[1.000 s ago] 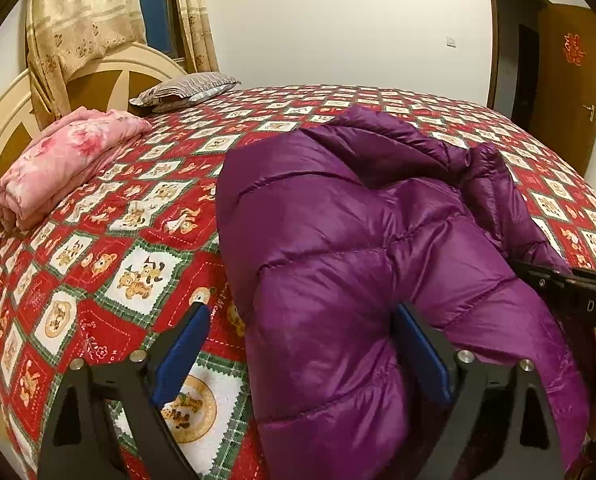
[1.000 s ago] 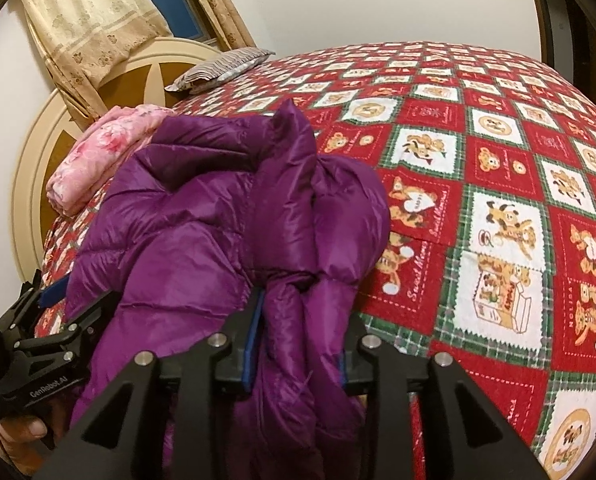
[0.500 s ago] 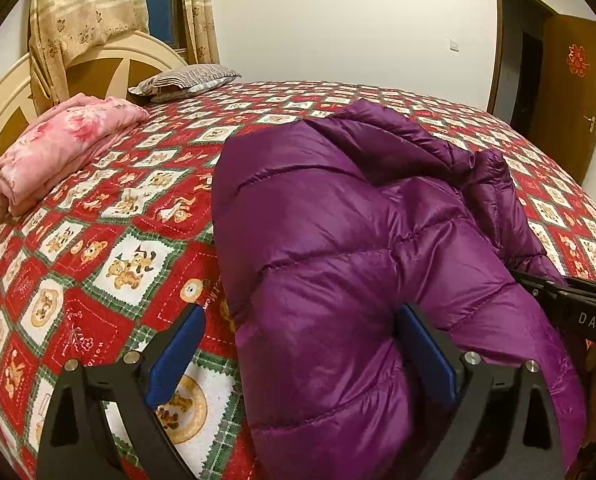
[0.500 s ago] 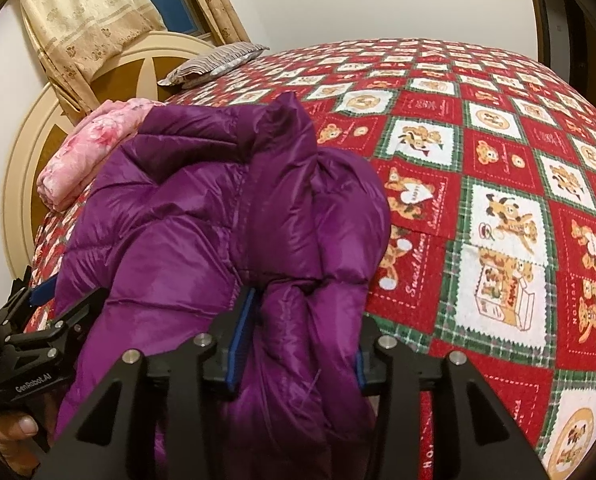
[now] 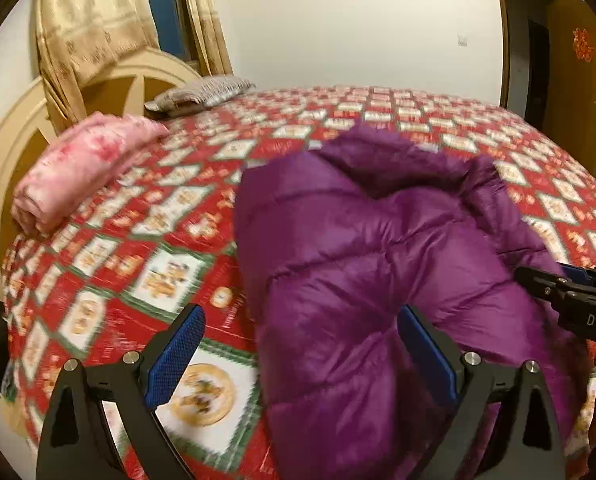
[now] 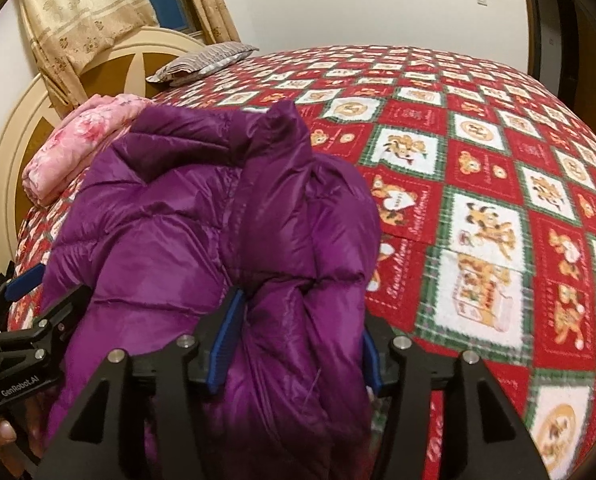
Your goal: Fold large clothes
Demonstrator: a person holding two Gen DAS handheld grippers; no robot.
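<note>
A purple puffer jacket (image 5: pixel 377 264) lies bunched on the red patterned bedspread (image 5: pixel 170 272); it also shows in the right wrist view (image 6: pixel 218 248). My left gripper (image 5: pixel 301 344) is open, its jaws wide, straddling the jacket's near left edge without pinching it. My right gripper (image 6: pixel 294 340) has opened around a thick fold of the jacket; the fabric fills the gap between its blue pads. Each gripper shows at the edge of the other's view: the right one (image 5: pixel 569 300), the left one (image 6: pixel 26 304).
A folded pink blanket (image 5: pixel 86 164) lies at the bed's left side near the cream headboard (image 5: pixel 2 168). A striped pillow (image 5: pixel 202 92) sits at the head. A brown door (image 5: pixel 577 92) is at the right. The bedspread (image 6: pixel 497 200) stretches to the right.
My right gripper's jaws have spread apart, loosening from the jacket fold they pinched. The left gripper stayed open and lifted slightly; the view is motion-blurred.
</note>
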